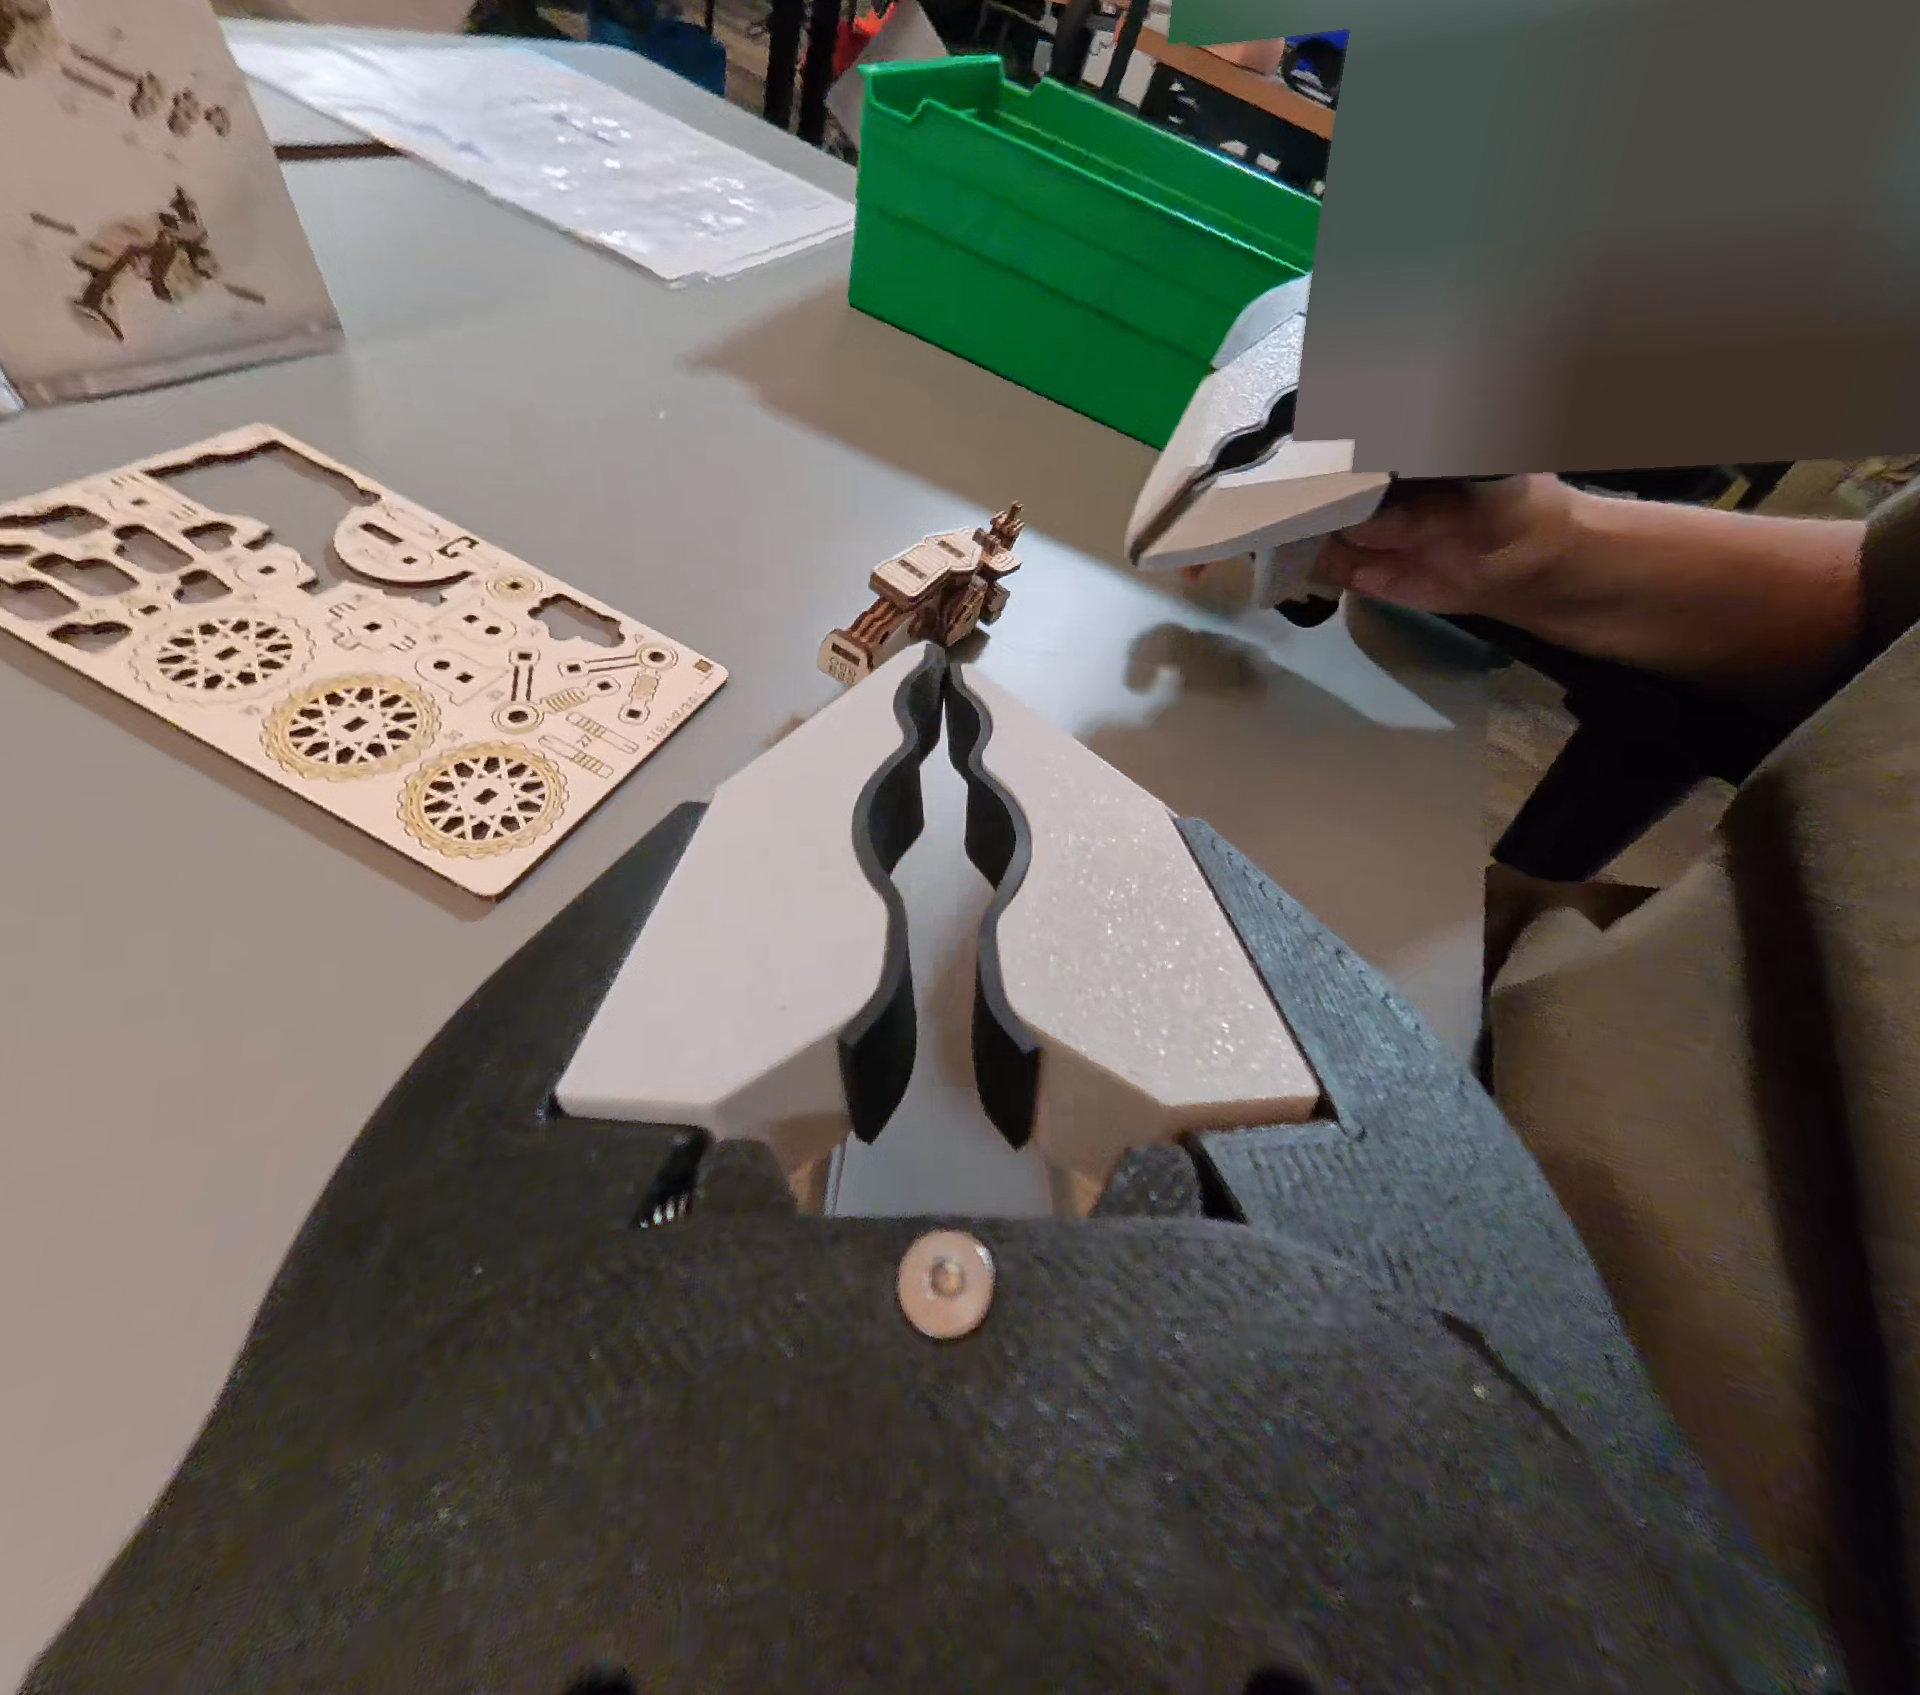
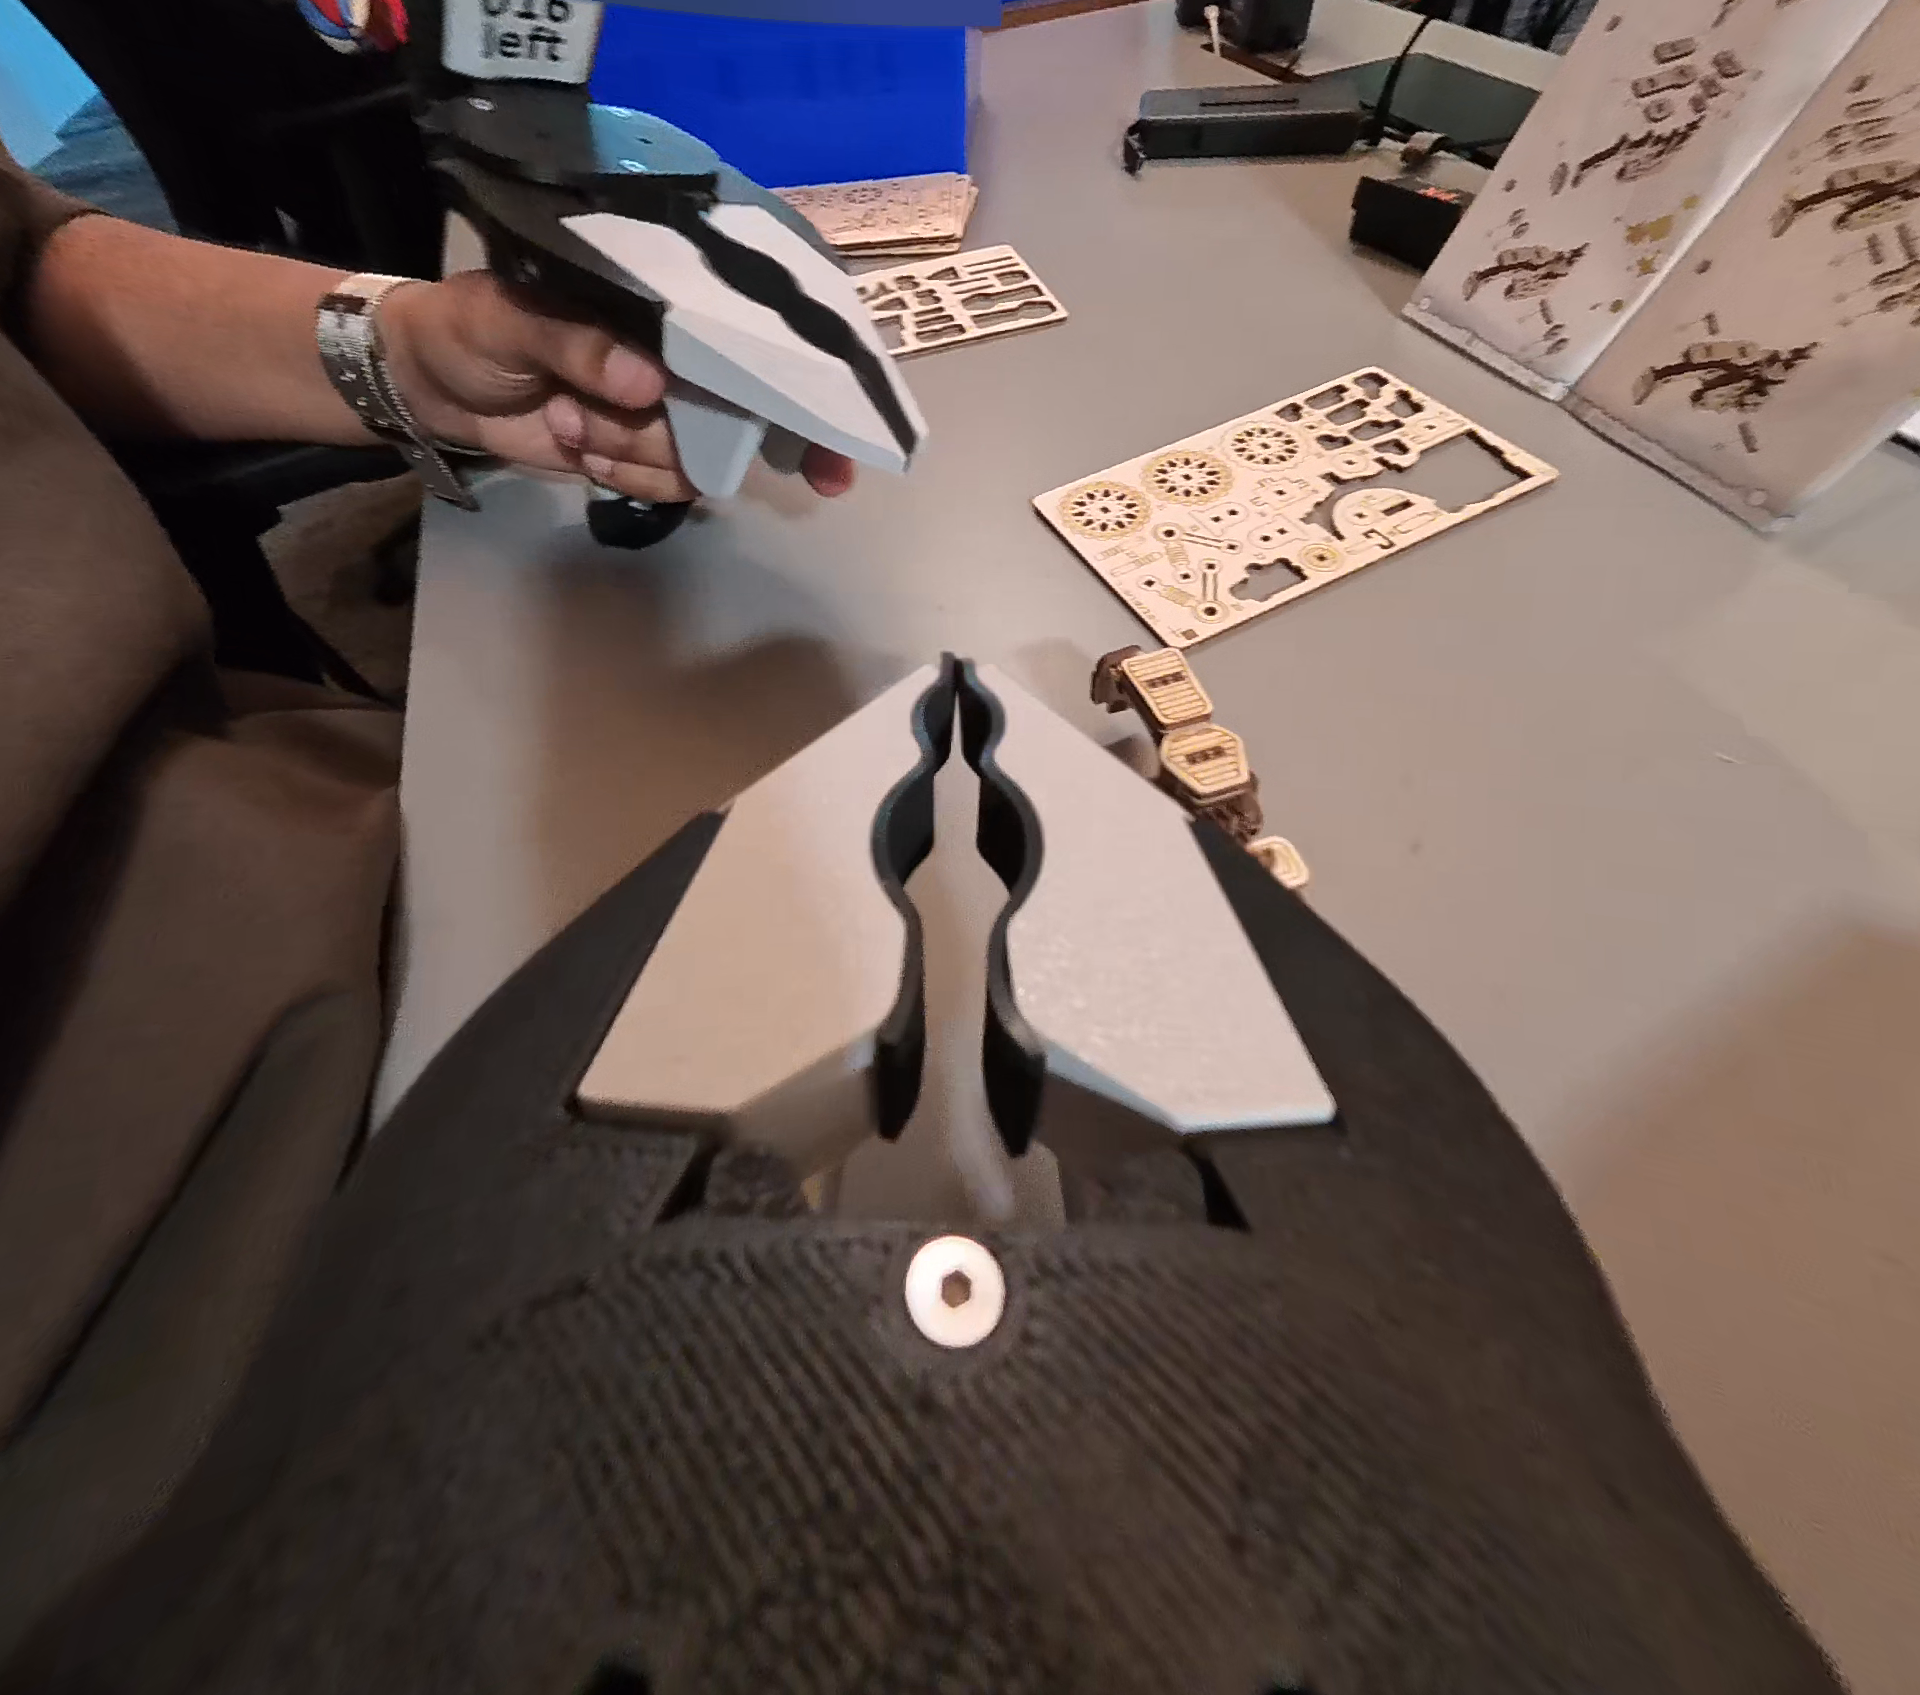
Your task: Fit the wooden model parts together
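A small, partly built wooden model [image 1: 925, 596] lies on the grey table [image 1: 520, 419], just beyond the tips of my left gripper [image 1: 935, 658], which is shut and empty and held above the table. In the right wrist view the model [image 2: 1195, 752] lies just right of my right gripper [image 2: 951, 669], also shut and empty. A laser-cut wooden parts sheet [image 1: 312, 658] with wheels and several empty cut-outs lies flat left of the model; it also shows in the right wrist view [image 2: 1299, 502]. Each gripper shows in the other's view: the right [image 1: 1138, 549], the left [image 2: 904, 440].
An upright instruction stand [image 1: 135, 139] is at the far left; it also shows in the right wrist view [image 2: 1714, 191]. A green bin [image 1: 1039, 263] stands behind the model. More wooden sheets [image 2: 966, 295], a blue bin [image 2: 779, 87] and black devices [image 2: 1247, 123] are farther back.
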Demonstrator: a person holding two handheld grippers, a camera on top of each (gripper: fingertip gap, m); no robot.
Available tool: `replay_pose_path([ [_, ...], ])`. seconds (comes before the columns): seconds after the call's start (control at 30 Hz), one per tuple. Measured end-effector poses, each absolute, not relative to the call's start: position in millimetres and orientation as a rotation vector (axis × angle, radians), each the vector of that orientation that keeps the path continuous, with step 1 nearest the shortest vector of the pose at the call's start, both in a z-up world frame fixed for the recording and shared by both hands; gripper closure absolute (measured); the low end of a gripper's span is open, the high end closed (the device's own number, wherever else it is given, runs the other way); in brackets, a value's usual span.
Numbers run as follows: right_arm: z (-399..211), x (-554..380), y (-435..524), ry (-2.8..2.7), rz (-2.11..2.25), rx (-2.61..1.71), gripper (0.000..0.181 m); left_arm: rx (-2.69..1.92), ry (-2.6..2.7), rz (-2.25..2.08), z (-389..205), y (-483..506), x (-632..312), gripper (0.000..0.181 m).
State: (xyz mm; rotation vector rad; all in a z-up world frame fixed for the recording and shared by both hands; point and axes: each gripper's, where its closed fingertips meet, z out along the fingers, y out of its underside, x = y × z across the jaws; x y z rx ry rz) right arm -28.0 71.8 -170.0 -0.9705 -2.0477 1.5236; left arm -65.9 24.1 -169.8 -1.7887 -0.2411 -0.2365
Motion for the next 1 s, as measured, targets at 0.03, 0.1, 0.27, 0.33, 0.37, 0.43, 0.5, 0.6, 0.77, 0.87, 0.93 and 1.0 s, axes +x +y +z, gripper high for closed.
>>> replay_pose_path([
  [0.03,-170,-30,74,-2.039,1.505,-0.97,0.181,-1.779,-0.24,-0.216,-169,24,-66,0.181],
  [0.1,-169,-33,78,-2.009,1.476,-0.964,0.181,-1.761,-0.231,-0.186,-166,24,-65,0.181],
  [0.27,-174,-39,84,-1.986,1.36,-0.952,0.181,-1.708,-0.266,-0.101,-160,21,-72,0.181],
  [0.33,-177,-46,92,-1.944,1.283,-1.005,0.181,-1.673,-0.274,-0.081,-155,18,-75,0.181],
  [0.37,-179,-46,92,-1.95,1.265,-1.007,0.181,-1.672,-0.274,-0.073,-155,17,-76,0.181],
  [0.43,-179,-46,91,-1.944,1.263,-0.999,0.181,-1.666,-0.27,-0.061,-153,16,-76,0.181],
  [0.5,-175,-45,89,-1.929,1.278,-0.985,0.181,-1.671,-0.269,-0.059,-153,17,-75,0.181],
  [0.6,-170,-43,87,-1.919,1.296,-0.966,0.181,-1.67,-0.276,-0.069,-153,17,-74,0.181],
  [0.77,-164,-45,87,-1.87,1.326,-0.998,0.181,-1.638,-0.287,-0.107,-148,16,-69,0.175],
  [0.87,-158,-48,90,-1.8,1.351,-1.065,0.181,-1.633,-0.248,-0.075,-145,16,-67,0.174],
  [0.93,-156,-51,95,-1.757,1.336,-1.13,0.181,-1.634,-0.238,-0.013,-144,15,-69,0.177],
  [1.0,-155,-53,101,-1.732,1.257,-1.144,0.181,-1.635,-0.275,0.043,-143,13,-75,0.177],
])
